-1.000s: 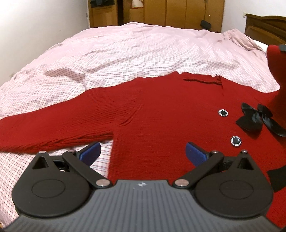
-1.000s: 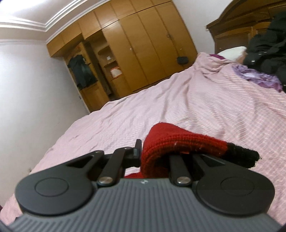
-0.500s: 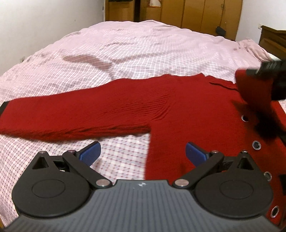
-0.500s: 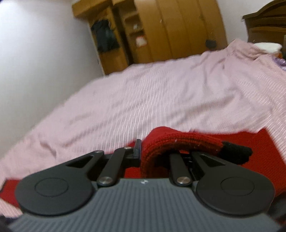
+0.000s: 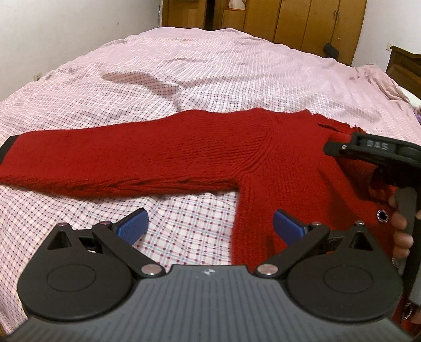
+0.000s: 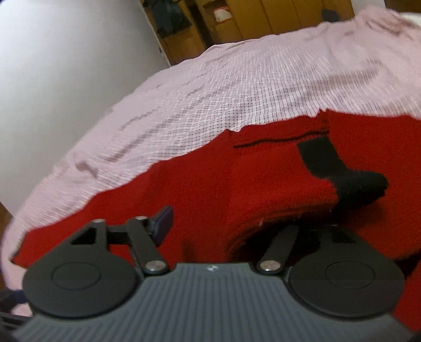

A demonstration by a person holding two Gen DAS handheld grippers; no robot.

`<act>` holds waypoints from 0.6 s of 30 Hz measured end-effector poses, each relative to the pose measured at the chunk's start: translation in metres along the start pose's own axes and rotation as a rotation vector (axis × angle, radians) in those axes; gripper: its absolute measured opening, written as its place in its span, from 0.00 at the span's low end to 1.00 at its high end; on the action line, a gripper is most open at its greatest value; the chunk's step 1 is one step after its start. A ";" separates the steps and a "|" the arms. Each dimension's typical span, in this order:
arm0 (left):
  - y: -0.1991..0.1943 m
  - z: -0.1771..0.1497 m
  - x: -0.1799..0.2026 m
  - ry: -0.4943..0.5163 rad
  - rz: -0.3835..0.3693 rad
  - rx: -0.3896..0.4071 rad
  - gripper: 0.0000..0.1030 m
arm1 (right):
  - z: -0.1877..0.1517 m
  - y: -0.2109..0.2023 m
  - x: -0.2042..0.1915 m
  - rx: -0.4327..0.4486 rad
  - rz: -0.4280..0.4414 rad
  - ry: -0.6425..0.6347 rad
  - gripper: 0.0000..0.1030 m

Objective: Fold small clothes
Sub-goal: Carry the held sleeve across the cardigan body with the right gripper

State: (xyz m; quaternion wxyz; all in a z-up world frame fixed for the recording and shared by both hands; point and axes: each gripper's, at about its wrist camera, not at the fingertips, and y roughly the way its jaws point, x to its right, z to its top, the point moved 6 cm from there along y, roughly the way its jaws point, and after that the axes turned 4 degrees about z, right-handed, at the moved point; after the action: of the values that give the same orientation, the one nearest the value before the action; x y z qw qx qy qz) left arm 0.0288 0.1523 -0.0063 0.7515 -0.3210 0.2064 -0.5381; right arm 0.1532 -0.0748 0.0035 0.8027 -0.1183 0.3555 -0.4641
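Observation:
A red knit cardigan [image 5: 276, 168] lies flat on the bed, its left sleeve [image 5: 110, 160] stretched out to the left. My left gripper [image 5: 209, 223] is open and empty, low over the sheet beside the cardigan's side edge. My right gripper [image 6: 229, 223] is open; the red right sleeve with its black cuff [image 6: 352, 181] is folded across the cardigan body [image 6: 184, 184] and drapes over the right finger, hiding it. The right gripper also shows at the right edge of the left wrist view [image 5: 379, 157], over the cardigan's front.
The pink checked bedsheet [image 5: 210, 79] covers the whole bed, with wrinkles at the far left. Wooden wardrobes [image 5: 302, 18] stand behind the bed and a dark headboard [image 5: 405, 63] at the far right. A white wall [image 6: 65, 65] runs along the left.
My right gripper carried the sleeve over the cardigan body, lowered it and opened. My left gripper shifted left, bringing the whole left sleeve into view.

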 end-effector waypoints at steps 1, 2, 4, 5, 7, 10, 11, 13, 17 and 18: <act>-0.001 0.000 0.001 -0.002 -0.005 -0.001 1.00 | -0.003 -0.006 0.001 0.000 0.004 0.009 0.69; -0.002 0.001 0.002 -0.005 -0.012 -0.001 1.00 | -0.004 -0.008 0.001 0.000 0.009 0.008 0.69; -0.004 0.003 0.005 -0.011 -0.029 0.000 1.00 | -0.011 -0.019 0.001 0.004 0.009 0.002 0.69; -0.006 0.004 0.007 -0.012 -0.035 0.003 1.00 | -0.015 -0.026 0.002 0.007 0.004 0.003 0.69; -0.008 0.008 0.013 -0.006 -0.046 0.007 1.00 | -0.020 -0.039 0.006 0.019 0.005 0.006 0.69; -0.011 0.014 0.026 0.011 -0.076 0.010 1.00 | -0.025 -0.060 0.014 0.019 0.021 0.027 0.69; -0.013 0.017 0.031 0.019 -0.087 0.015 1.00 | -0.025 -0.069 0.019 0.025 0.020 0.038 0.69; -0.016 0.023 0.044 0.044 -0.106 0.025 1.00 | -0.023 -0.085 0.028 0.045 0.002 0.048 0.69; -0.019 0.037 0.075 0.102 -0.132 0.050 1.00 | -0.013 -0.111 0.050 0.104 -0.095 0.021 0.69; -0.020 0.040 0.085 0.123 -0.138 0.058 1.00 | -0.010 -0.117 0.056 0.117 -0.125 0.009 0.69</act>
State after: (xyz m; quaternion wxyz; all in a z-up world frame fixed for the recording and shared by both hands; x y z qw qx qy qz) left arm 0.0704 0.0790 0.0392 0.7074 -0.2791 0.2139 -0.6132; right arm 0.0868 -0.1830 0.0307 0.7760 -0.0910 0.3232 -0.5340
